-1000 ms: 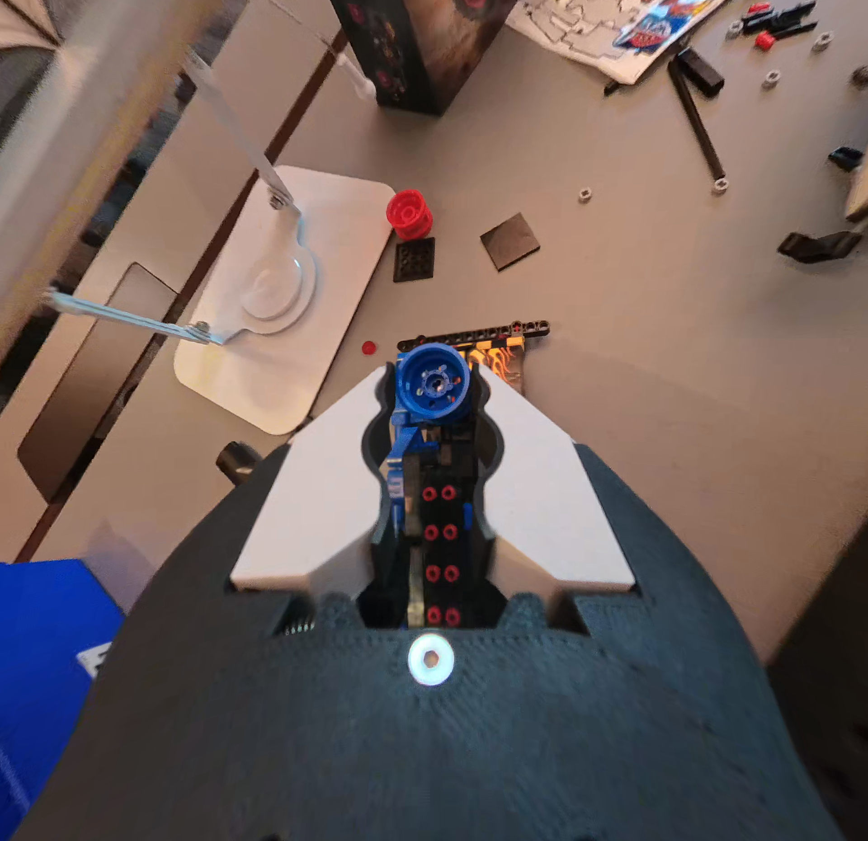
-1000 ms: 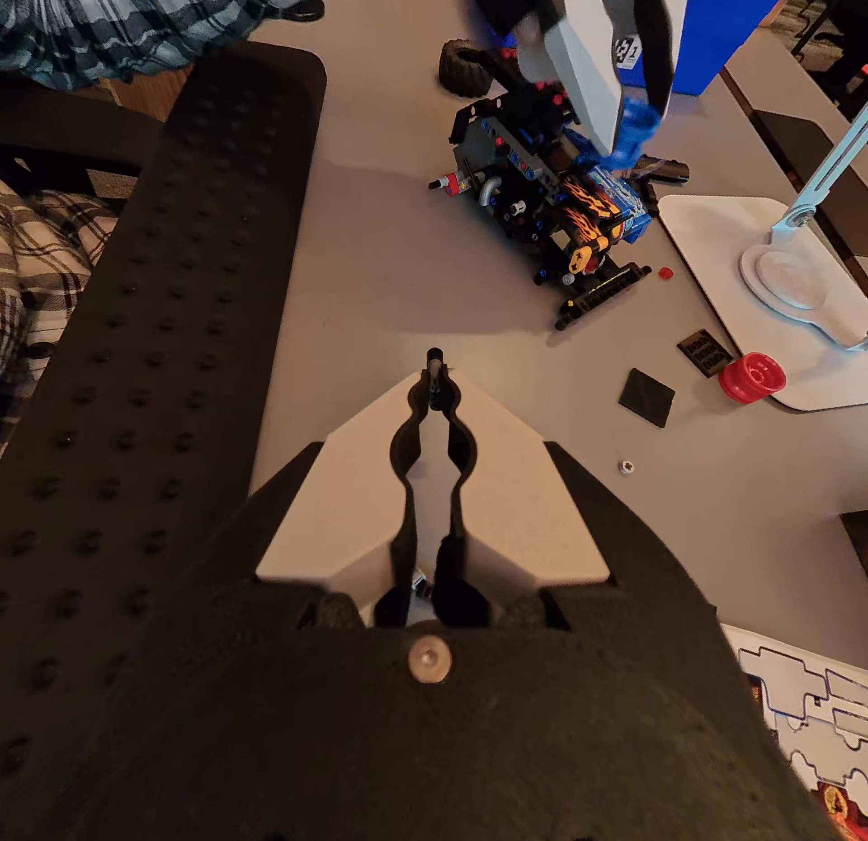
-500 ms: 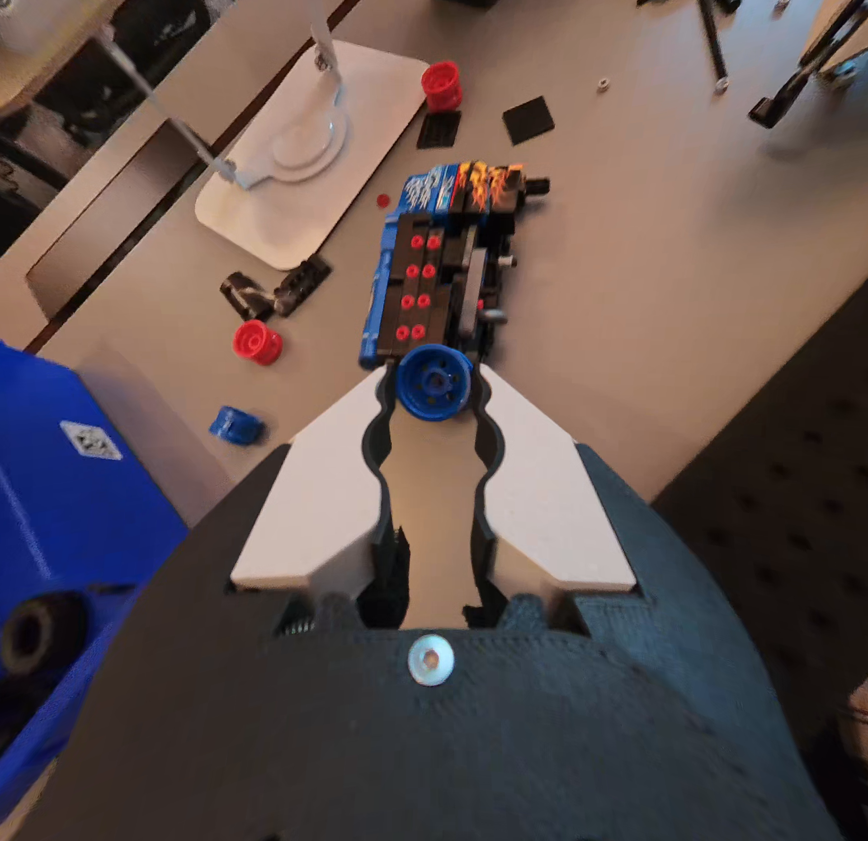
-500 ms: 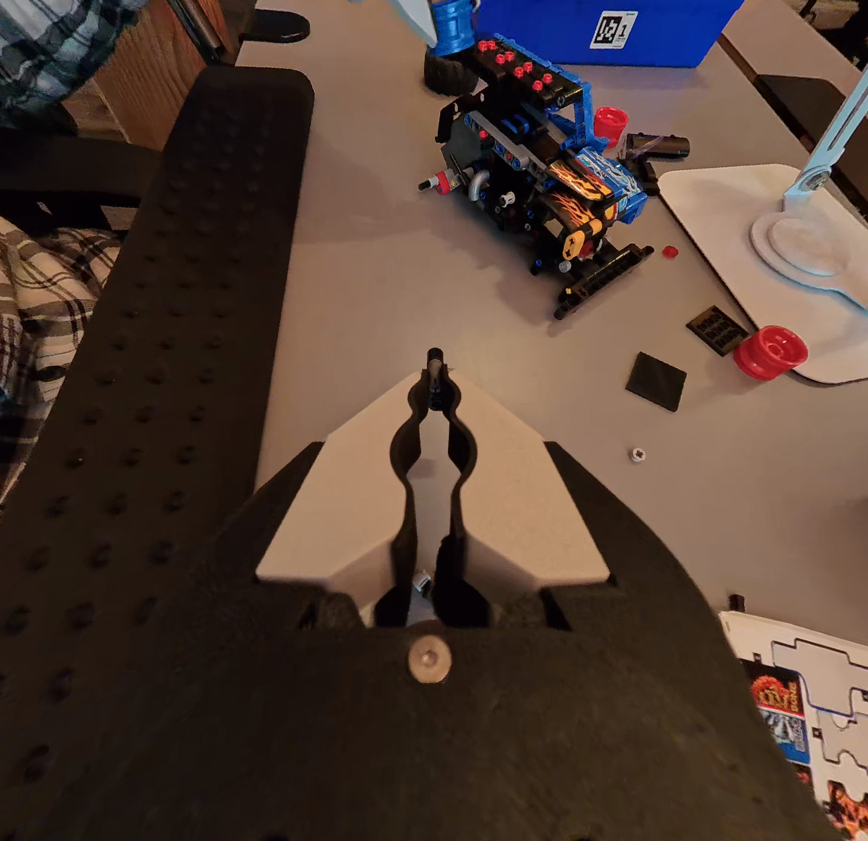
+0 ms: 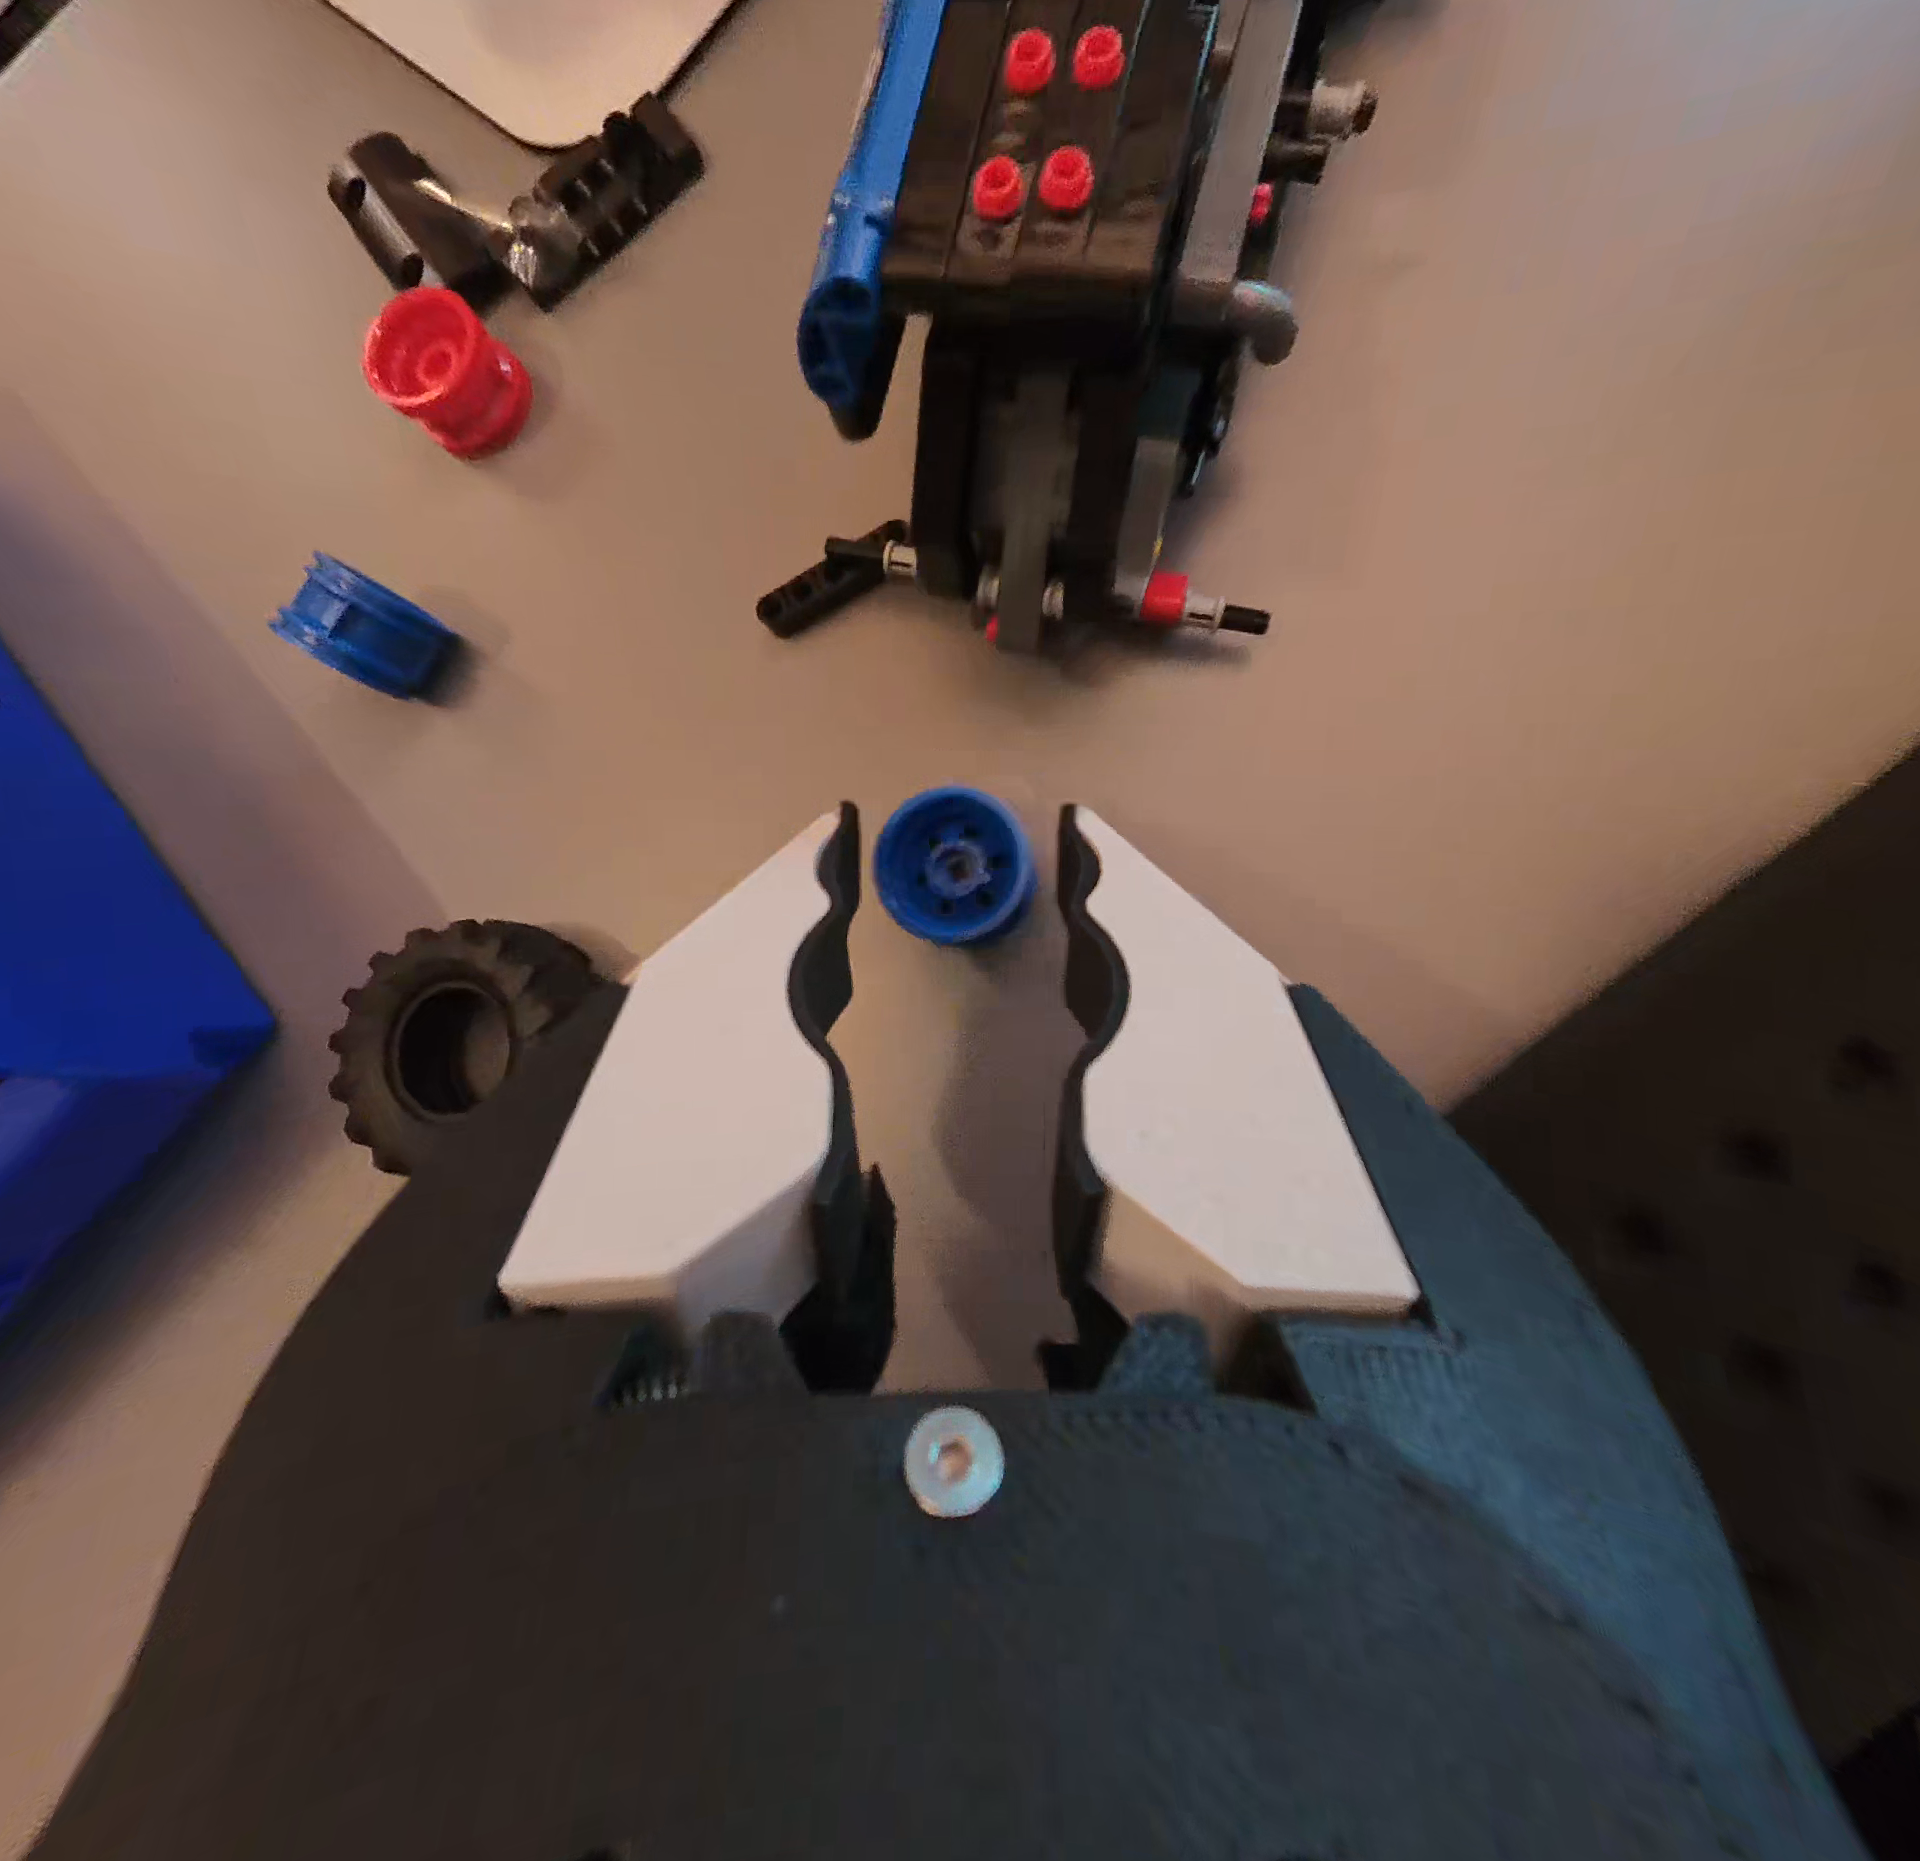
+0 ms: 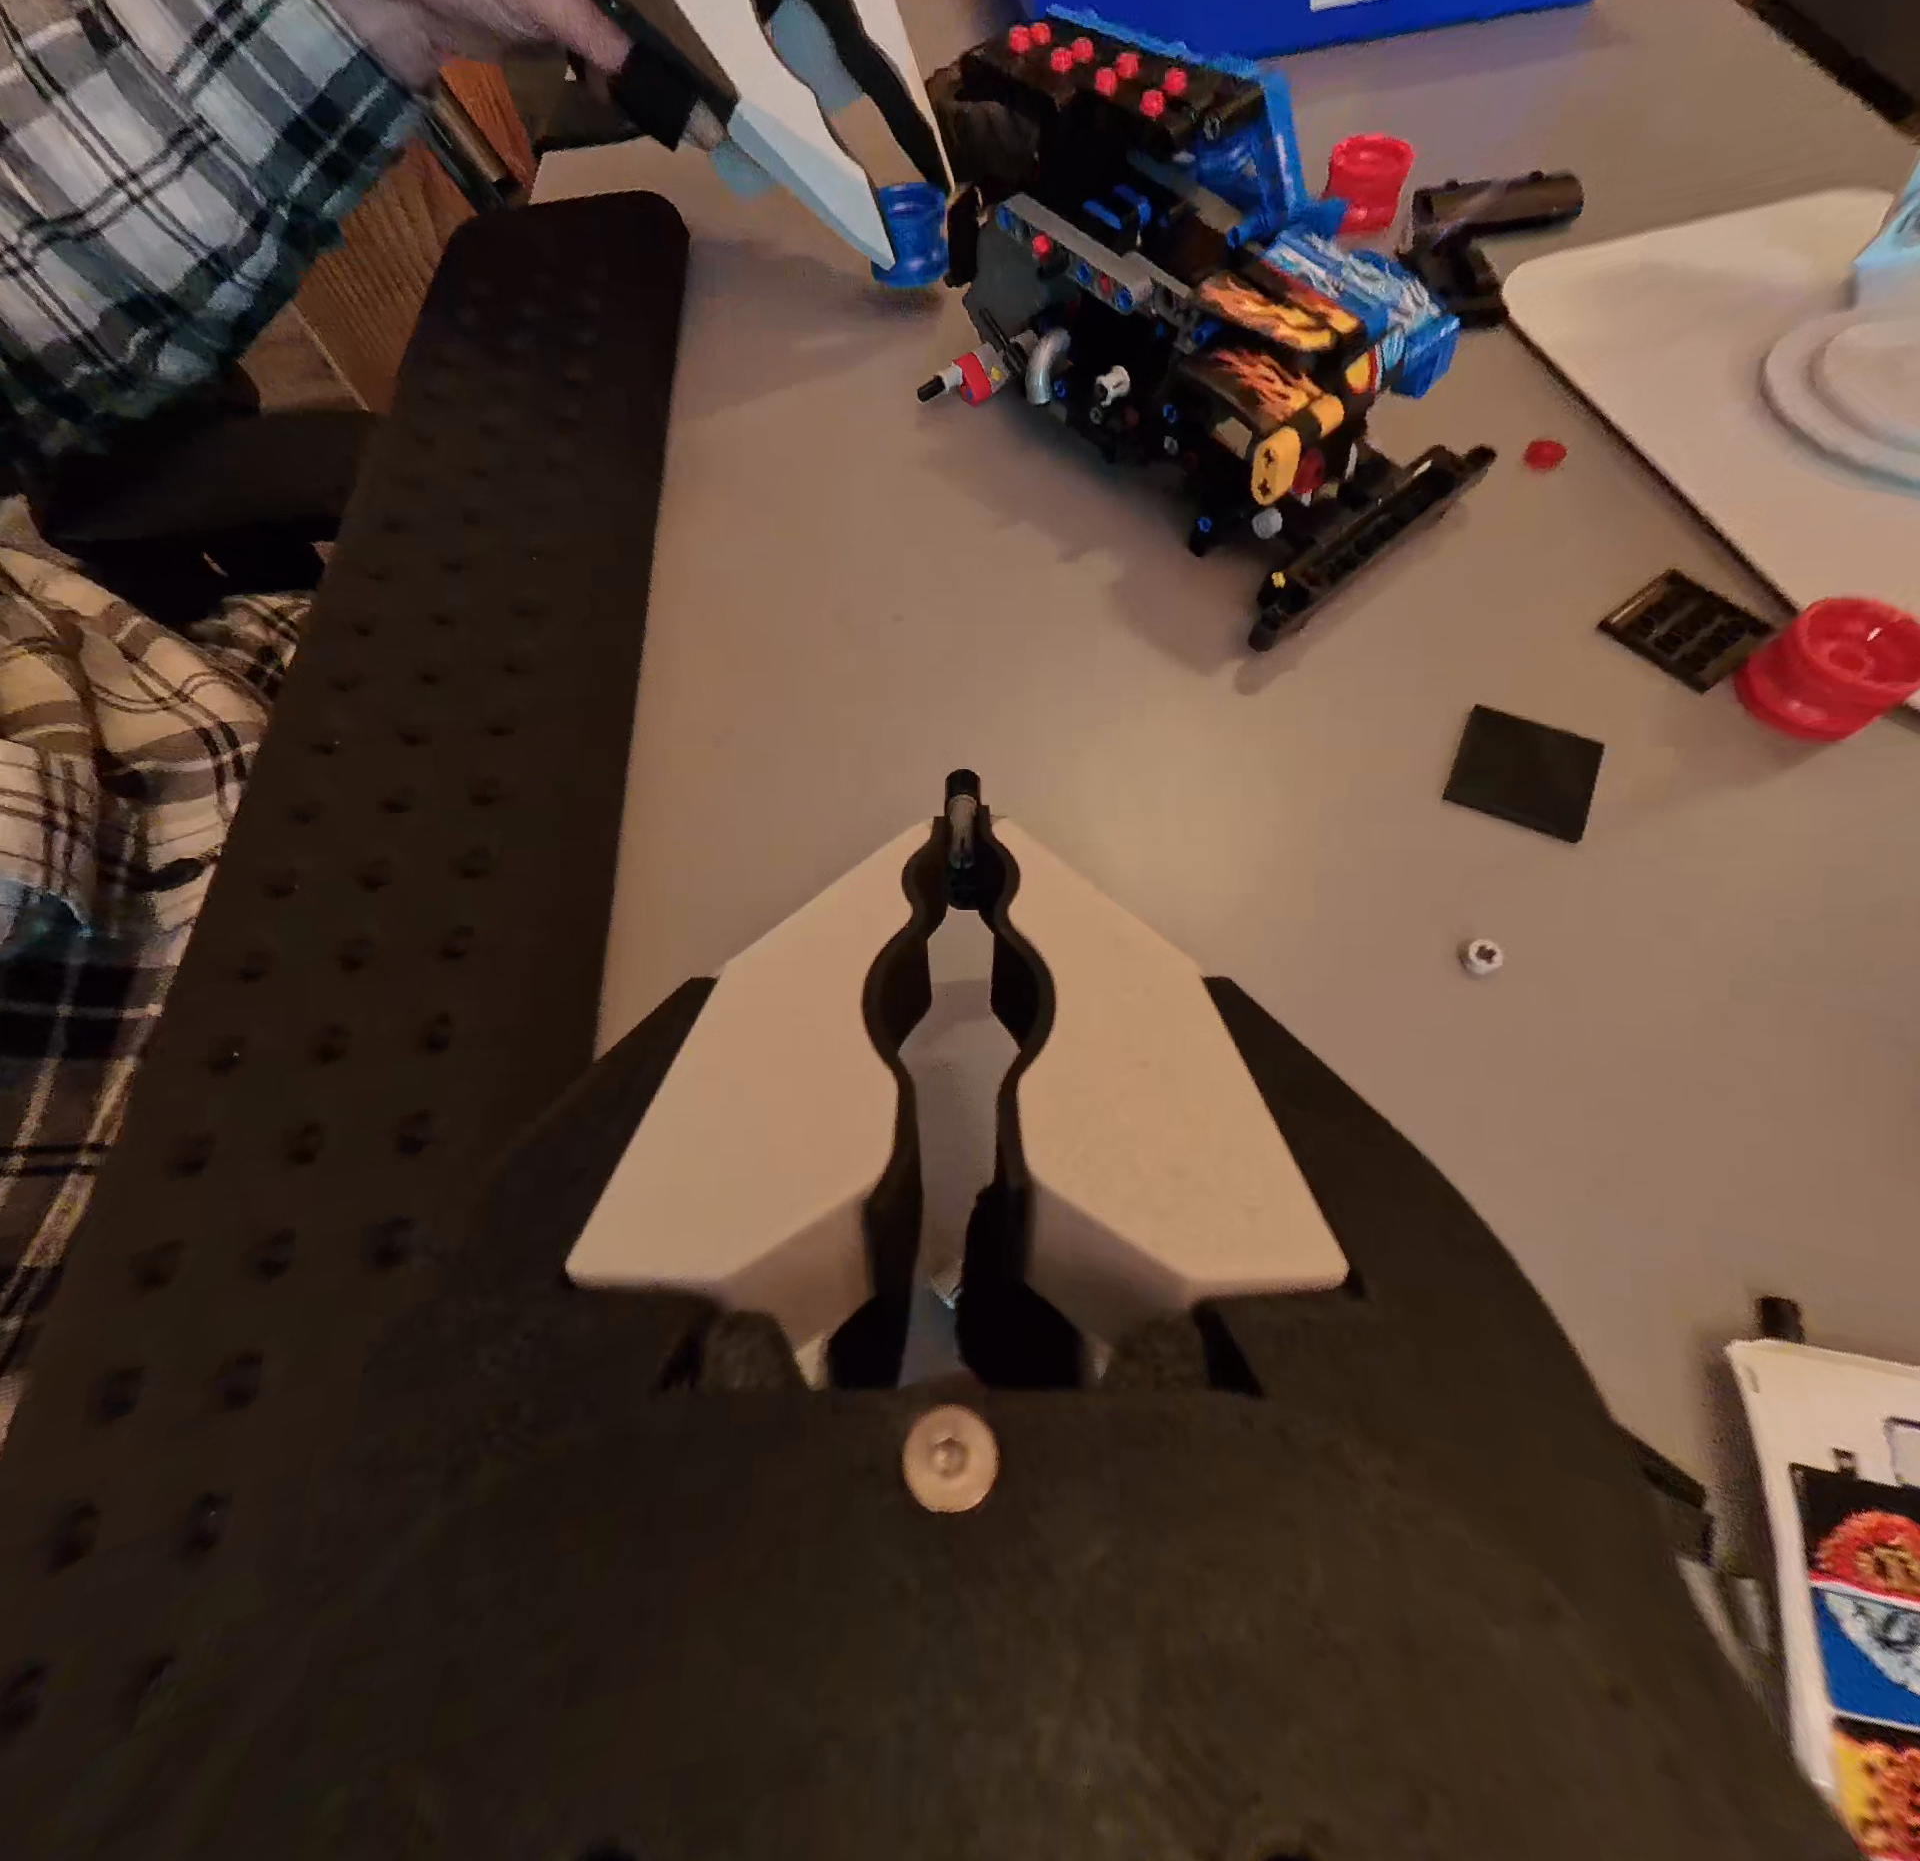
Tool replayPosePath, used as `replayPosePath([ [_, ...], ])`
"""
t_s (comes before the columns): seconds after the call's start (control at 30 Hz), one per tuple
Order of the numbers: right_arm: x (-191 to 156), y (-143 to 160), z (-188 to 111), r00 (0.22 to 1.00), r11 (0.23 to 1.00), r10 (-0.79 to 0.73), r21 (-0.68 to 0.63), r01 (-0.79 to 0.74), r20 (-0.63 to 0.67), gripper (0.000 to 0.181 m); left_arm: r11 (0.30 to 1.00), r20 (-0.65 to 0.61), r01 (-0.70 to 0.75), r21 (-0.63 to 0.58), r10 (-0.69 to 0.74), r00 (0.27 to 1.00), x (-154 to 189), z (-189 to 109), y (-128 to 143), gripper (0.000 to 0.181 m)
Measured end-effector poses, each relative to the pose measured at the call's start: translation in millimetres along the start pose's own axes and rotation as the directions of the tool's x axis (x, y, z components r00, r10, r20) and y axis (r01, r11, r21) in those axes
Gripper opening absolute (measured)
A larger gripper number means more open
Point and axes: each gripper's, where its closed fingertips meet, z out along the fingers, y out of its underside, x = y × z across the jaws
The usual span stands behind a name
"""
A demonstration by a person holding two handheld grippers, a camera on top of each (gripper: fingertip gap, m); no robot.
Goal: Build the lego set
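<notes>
My left gripper point(image 5: 954, 835) has its fingers point(image 5: 727, 990) spread wide, and a blue wheel hub point(image 5: 955, 880) sits on the worktop point(image 5: 1455, 585) in the gap between the tips, touching neither finger as far as I can see. Just ahead of it stands the half-built lego truck point(image 5: 1070, 284), its black top dotted with red studs, a blue beam along its left side and an axle with a red bush sticking out at the near end. To the left of the truck lie a red wheel hub point(image 5: 442, 369), a second blue hub point(image 5: 358, 629) and a black angled piece point(image 5: 520, 213). A black tyre point(image 5: 442, 1042) lies beside my left finger, next to a blue bin point(image 5: 94, 980).

My right gripper point(image 6: 961, 855) has its fingers nearly together, pinching a thin black pin point(image 6: 961, 809) that pokes out past the tips. From here I see the truck point(image 6: 1195, 336) well ahead on the worktop, with the left gripper point(image 6: 904, 222) at its rear end beside the blue hub. A black square tile point(image 6: 1522, 772), another red hub point(image 6: 1834, 668) and a small grey ring point(image 6: 1481, 956) lie to the right.
</notes>
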Motion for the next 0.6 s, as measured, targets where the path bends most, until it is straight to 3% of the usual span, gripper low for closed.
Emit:
replayPosePath([
  [0.07,-1,-2,0,0.998,0.998,0.055,0.024,-0.056,0.038,0.002,1.0,0.002,0.01,0.012,-0.01,1.0,1,-2,-2,0.047],
  [0.17,1,-10,-5,0.986,0.985,0.139,0.087,-0.147,0.093,0.002,0.996,0.1,-0.079,0.033,0.075,0.992,0,-22,-17,0.046],
  [0.33,1,-30,-20,0.942,0.932,0.249,0.209,-0.296,0.224,0.003,0.921,0.066,-0.262,0.29,0.254,0.965,59,-56,-101,0.039],
  [0.47,-5,-39,-25,0.927,0.914,0.244,0.252,-0.318,0.285,0.003,0.817,-0.021,-0.395,0.42,0.444,0.896,128,-36,-148,0.036],
  [0.6,-11,-50,-34,0.92,0.897,0.217,0.305,-0.319,0.325,0.003,0.717,-0.043,-0.518,0.467,0.603,0.796,179,-2,-170,0.036],
])
